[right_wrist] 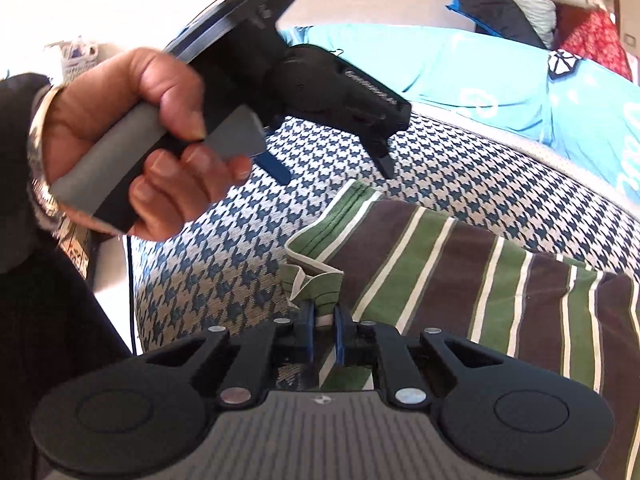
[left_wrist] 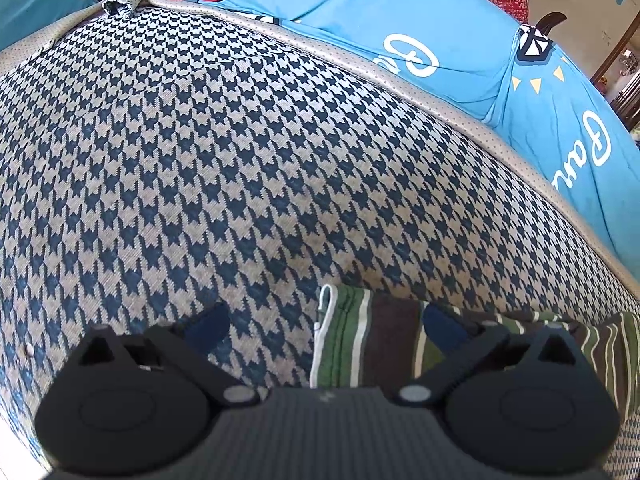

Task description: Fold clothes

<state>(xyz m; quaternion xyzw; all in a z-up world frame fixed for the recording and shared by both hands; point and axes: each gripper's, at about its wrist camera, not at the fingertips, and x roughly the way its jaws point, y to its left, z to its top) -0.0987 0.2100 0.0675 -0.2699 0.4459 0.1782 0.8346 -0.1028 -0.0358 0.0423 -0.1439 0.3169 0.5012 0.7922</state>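
A garment with green, brown and white stripes lies on a blue-and-beige houndstooth cover. My right gripper is shut on the garment's folded green corner, which bunches up just ahead of the blue pads. In the left wrist view the garment's edge shows low in the frame. There my left gripper stands open just above the cloth, its right finger over the stripes and its left finger over the houndstooth. The right wrist view shows a hand holding the left gripper above the garment's far corner.
Behind the houndstooth cover, past its beige piped edge, lies a bright blue printed sheet. Red floral fabric and a dark pillow sit at the far right. A dark sleeve fills the left side.
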